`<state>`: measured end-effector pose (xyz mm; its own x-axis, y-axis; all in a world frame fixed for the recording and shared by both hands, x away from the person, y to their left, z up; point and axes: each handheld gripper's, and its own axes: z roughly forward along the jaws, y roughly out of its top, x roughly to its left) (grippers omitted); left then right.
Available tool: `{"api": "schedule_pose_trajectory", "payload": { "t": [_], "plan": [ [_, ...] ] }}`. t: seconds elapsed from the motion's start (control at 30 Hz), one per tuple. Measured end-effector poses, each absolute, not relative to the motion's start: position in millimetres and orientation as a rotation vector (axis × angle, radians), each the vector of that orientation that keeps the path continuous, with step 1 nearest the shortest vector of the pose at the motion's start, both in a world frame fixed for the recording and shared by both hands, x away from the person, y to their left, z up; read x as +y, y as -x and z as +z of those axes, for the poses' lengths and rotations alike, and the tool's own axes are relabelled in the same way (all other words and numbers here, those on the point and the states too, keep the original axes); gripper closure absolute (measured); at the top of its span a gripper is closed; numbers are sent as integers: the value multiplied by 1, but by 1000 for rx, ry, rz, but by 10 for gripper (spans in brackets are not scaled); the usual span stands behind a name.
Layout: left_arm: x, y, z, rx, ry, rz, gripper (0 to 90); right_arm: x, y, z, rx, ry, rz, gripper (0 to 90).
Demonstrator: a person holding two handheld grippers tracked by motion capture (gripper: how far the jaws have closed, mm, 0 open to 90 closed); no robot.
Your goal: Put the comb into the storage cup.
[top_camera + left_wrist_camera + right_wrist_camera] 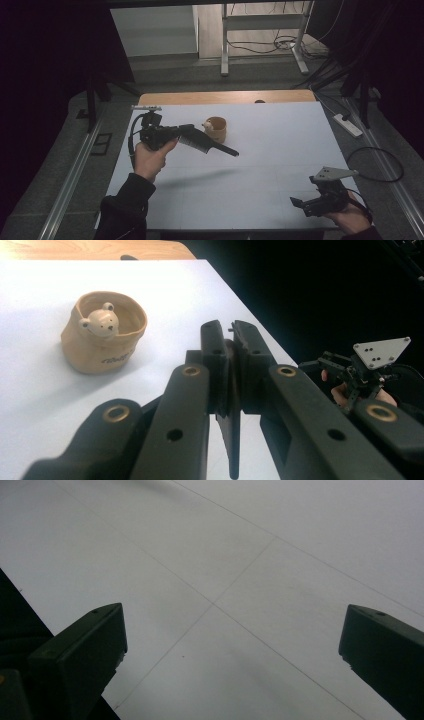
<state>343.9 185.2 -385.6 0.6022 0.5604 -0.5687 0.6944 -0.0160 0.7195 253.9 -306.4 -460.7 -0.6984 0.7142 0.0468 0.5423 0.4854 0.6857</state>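
Comb, black and long-toothed, hangs above the white table at the left of the high view, clamped at one end by the left gripper, whose 2 jaws are pressed tight on it. Its free end, a narrow handle, points toward the middle of the table, and its shadow lies on the white surface nearer the person. A dark-sleeved forearm rises from the bottom edge to the left hand that carries this tool, with a cable looping off its far side. In the left gripper view the same jaws meet on the thin dark edge of the comb, which runs down between them.

Just beyond the comb stands a tan cup shaped like a soft bag, with a small bear figure peering out of it; cup and comb overlap in the high view, and whether they touch cannot be told. Behind the white surface a strip of bare wood shows.

At the lower right, well apart from the comb, the right gripper is held near the table's front edge under its grey 3-cornered plate. The right gripper view shows its 2 jaws spread wide over bare white table, nothing between them.
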Motion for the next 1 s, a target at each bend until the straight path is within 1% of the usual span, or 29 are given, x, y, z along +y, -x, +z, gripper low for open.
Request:
{"api": "schedule_pose_trajectory", "payload": {
  "t": [1.0],
  "plan": [
    [204, -364, -363, 1109, -1661, -77, 840, -342, -236, -459, 2360, -1301, 944, 0]
  ]
}}
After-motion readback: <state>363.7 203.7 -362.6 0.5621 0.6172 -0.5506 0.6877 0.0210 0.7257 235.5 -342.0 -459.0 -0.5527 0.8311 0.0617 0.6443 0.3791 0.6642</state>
